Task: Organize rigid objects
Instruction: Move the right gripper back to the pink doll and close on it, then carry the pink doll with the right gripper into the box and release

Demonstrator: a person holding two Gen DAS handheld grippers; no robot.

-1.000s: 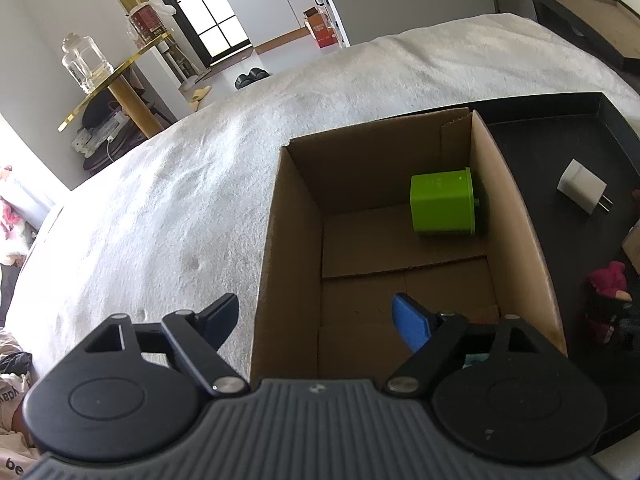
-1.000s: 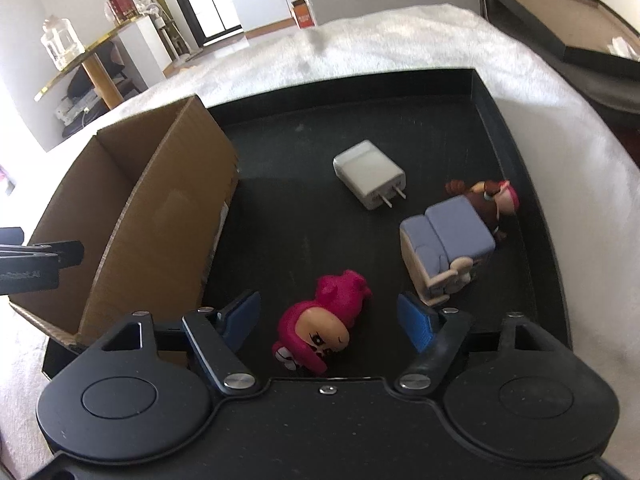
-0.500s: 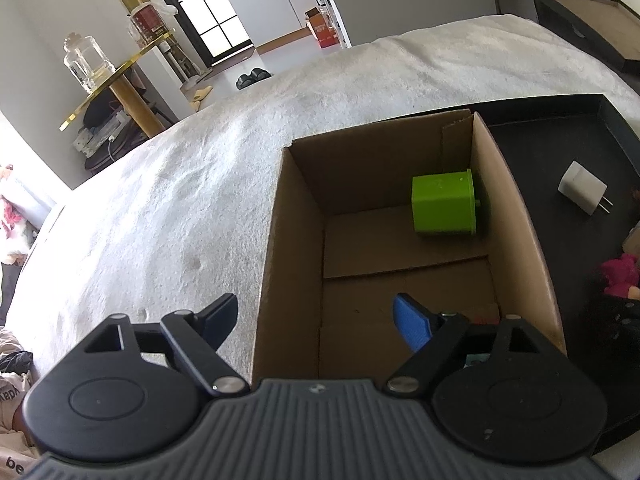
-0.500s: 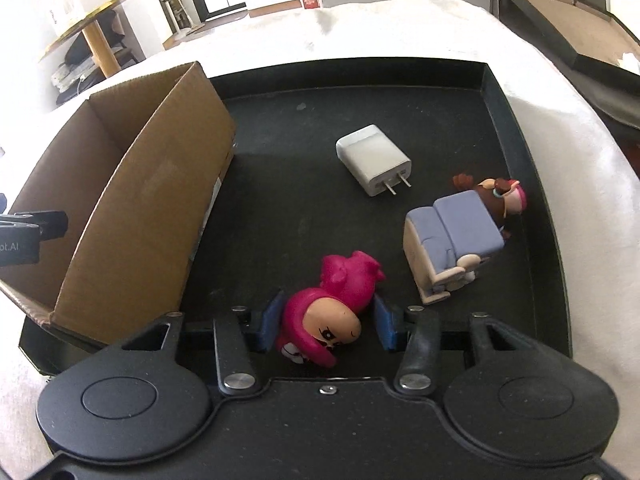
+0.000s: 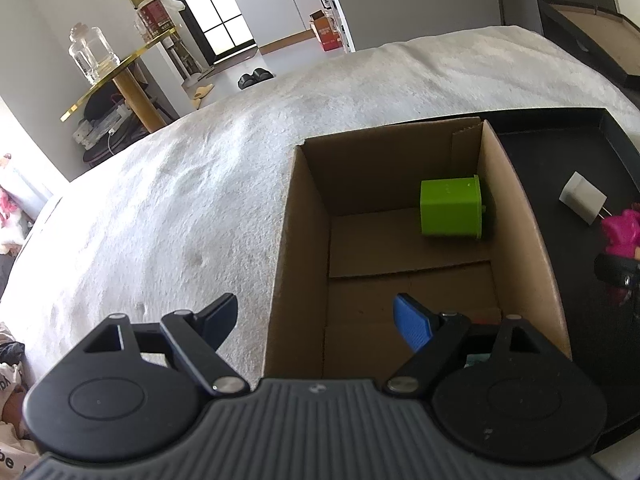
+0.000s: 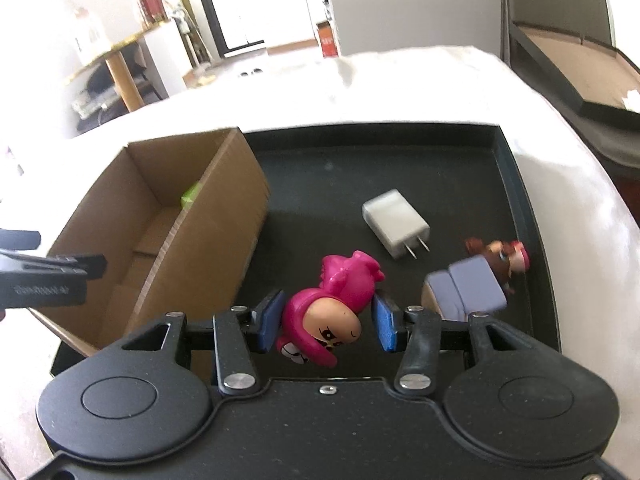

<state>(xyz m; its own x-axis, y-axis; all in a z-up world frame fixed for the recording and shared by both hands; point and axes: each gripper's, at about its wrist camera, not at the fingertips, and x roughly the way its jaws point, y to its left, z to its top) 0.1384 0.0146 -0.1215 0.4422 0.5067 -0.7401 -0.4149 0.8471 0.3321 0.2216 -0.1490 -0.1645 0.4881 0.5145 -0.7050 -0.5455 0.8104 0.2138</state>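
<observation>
My right gripper is shut on a pink toy figure and holds it just above the black tray. A white plug charger and a lilac-and-brown figure lie on the tray beyond it. To the left stands an open cardboard box. My left gripper is open with nothing between its fingers, straddling the box's near left wall. A green block sits at the box's far right. The pink figure shows at the right edge of the left wrist view.
Box and tray rest on a white fuzzy cover. A gold side table with a glass jar stands far left. Another dark tray lies at the far right. White cabinets are behind.
My right gripper closed on the pink figure and lifted it slightly off the tray, rolling a little. The left gripper stayed still and open.
</observation>
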